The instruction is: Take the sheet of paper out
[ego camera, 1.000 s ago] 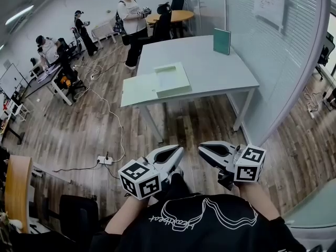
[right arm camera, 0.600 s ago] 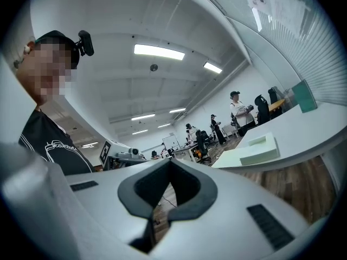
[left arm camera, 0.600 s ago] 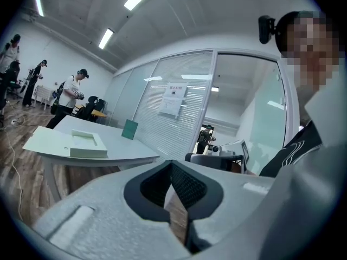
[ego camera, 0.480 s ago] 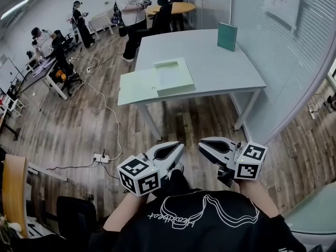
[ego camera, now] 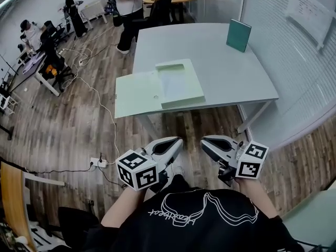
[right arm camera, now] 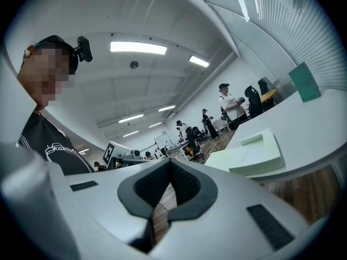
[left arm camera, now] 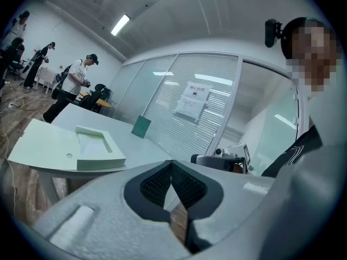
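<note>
A pale green box file (ego camera: 181,84) lies open on the white table (ego camera: 226,67), its lid (ego camera: 135,94) folded out to the left over the table's edge. A pale sheet of paper (ego camera: 172,82) lies in its tray. Both grippers are held close to my body, well short of the table. The left gripper (ego camera: 177,141) is shut and empty, and so is the right gripper (ego camera: 206,140). The file (left arm camera: 89,148) shows far beyond the shut left gripper (left arm camera: 172,164) in the left gripper view. In the right gripper view the file (right arm camera: 255,153) lies far beyond the right gripper (right arm camera: 169,164).
A green book (ego camera: 239,34) stands upright at the table's far right, beside a glass wall (ego camera: 299,56). A cable and power strip (ego camera: 97,163) lie on the wooden floor to the left. Several people (ego camera: 72,5) and desks are at the back left.
The table and file have come closer and lower in the head view as I walk toward them. Both grippers stay shut in front of my body.
</note>
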